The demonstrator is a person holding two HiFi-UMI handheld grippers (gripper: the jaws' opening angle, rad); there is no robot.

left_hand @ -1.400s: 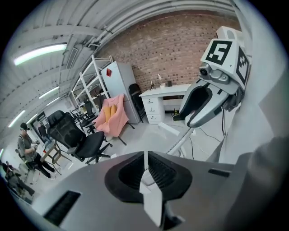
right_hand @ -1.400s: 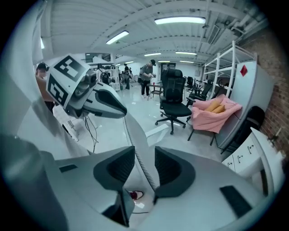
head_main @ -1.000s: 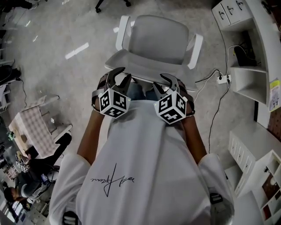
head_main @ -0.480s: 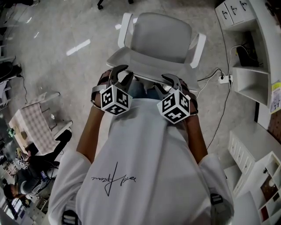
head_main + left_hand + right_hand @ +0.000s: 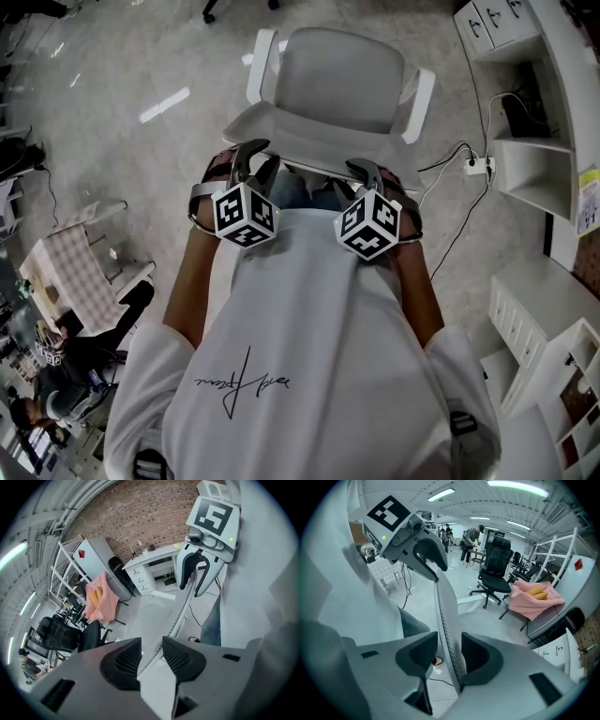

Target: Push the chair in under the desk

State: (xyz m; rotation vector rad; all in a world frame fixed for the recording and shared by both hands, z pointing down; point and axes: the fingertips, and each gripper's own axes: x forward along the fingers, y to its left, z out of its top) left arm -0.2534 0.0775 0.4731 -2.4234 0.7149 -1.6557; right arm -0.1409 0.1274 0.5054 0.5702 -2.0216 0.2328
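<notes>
the left hand-held gripper (image 5: 151, 644) is held astride the top edge of the backrest (image 5: 309, 142) of the white chair (image 5: 339, 89), its jaws apart and just opened wider, with the edge loose between them. the right hand-held gripper (image 5: 450, 637) is set over the same edge, jaws apart. the chair is seen on the grey floor (image 5: 122, 159) directly before the person (image 5: 300, 356), with white shelves (image 5: 534, 159) to its right.

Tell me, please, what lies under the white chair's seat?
In the head view, only grey floor shows around the chair. Its seat and backrest cover whatever lies beneath, base included.
</notes>
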